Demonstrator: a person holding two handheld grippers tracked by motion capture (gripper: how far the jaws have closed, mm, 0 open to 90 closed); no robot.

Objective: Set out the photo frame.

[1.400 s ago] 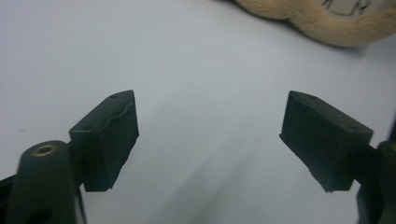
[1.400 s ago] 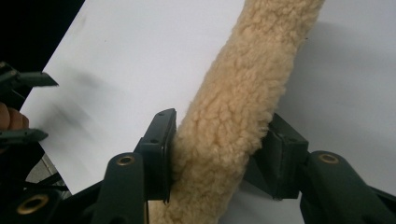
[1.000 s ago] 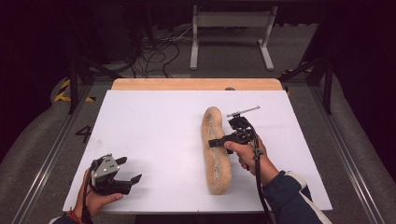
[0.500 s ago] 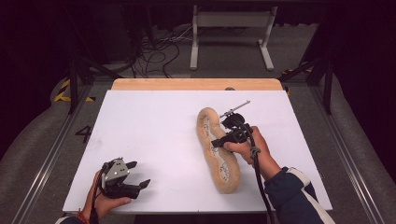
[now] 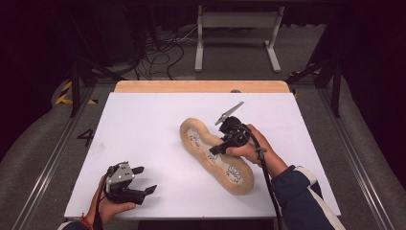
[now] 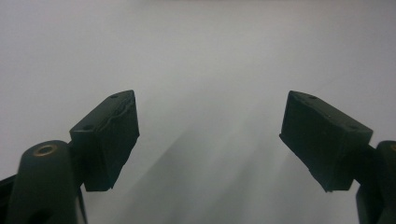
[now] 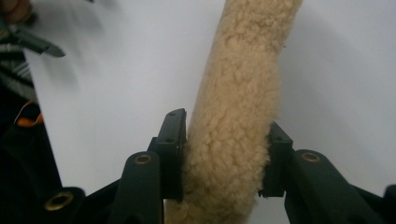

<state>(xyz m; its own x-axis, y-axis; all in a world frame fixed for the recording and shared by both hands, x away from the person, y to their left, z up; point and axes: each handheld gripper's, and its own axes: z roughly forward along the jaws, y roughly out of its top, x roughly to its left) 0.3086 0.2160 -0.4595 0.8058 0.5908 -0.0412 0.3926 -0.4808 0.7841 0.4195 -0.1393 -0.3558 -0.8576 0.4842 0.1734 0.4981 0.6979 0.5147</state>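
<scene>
In the high view, the long tan fleece insole with printed grey lining (image 5: 215, 155) is lying on the white table (image 5: 143, 124), its long axis running from the middle toward the near right corner. The right gripper (image 5: 215, 149) has been closing on its middle. The left gripper (image 5: 143, 179) is hovering near the near left corner.

In the left gripper view, the jaws are standing wide apart over bare table.

In the right gripper view, the pads (image 7: 173, 149) are pressing both fleece sides, and the insole is pointing away.

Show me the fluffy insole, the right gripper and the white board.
Insole (image 5: 196, 136), high view: its printed top, far end.
Right gripper (image 7: 224, 154), right gripper view: midway between its jaws, shut on the insole.
Board (image 5: 143, 124), high view: bare surface, left part.
</scene>
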